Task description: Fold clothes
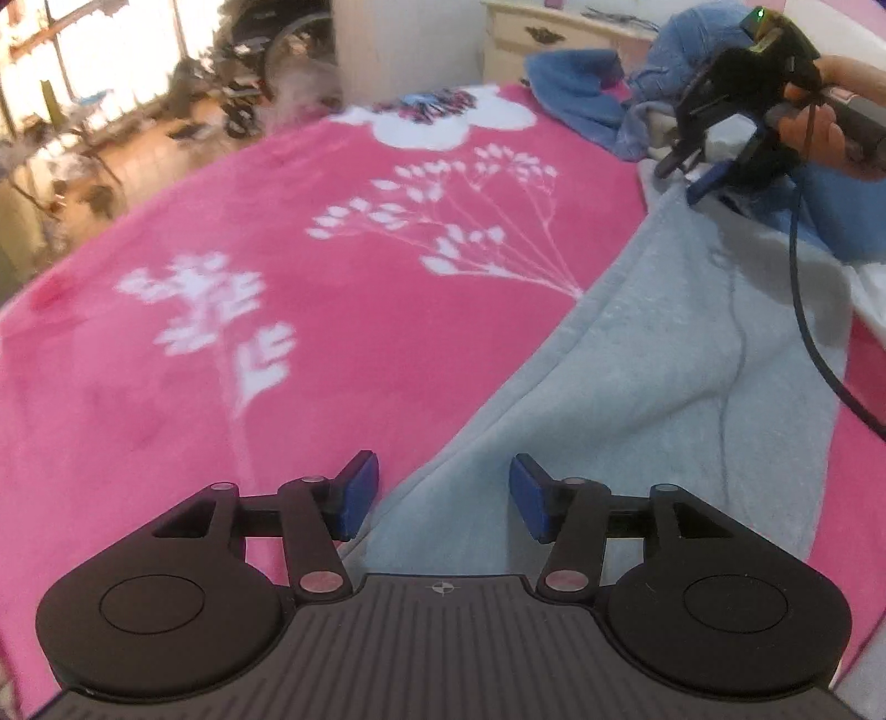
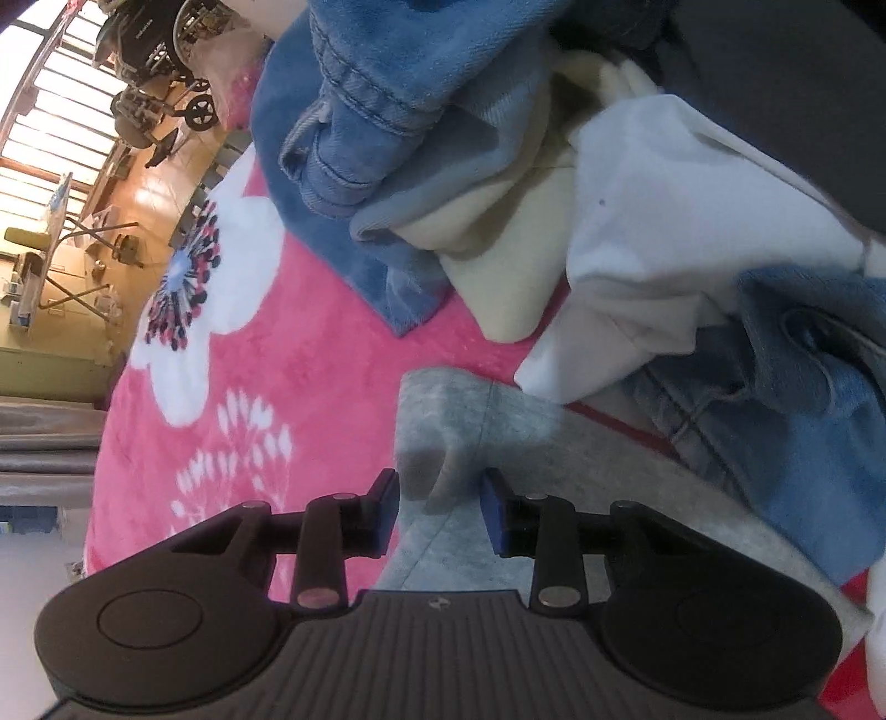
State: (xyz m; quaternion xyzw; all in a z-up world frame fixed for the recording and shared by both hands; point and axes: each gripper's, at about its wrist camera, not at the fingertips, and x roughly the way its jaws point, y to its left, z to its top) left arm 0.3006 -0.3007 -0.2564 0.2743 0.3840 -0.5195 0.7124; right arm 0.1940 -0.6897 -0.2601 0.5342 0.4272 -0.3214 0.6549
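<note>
A light grey garment (image 1: pixel 653 354) lies stretched along the pink flowered blanket (image 1: pixel 266 266). My left gripper (image 1: pixel 443 495) is open, its blue pads on either side of the garment's near end. My right gripper (image 1: pixel 684 177) shows at the garment's far end, held by a hand. In the right wrist view the right gripper (image 2: pixel 440 512) is open, its blue pads on either side of a raised fold at the grey garment's corner (image 2: pixel 443 432). I cannot tell whether the pads touch the cloth.
A pile of clothes lies at the far end: blue denim (image 2: pixel 376 88), a cream piece (image 2: pixel 509 277), a white piece (image 2: pixel 675 243), more denim (image 2: pixel 803 387). A black cable (image 1: pixel 803 310) hangs over the garment. A cream dresser (image 1: pixel 548 39) stands beyond the bed.
</note>
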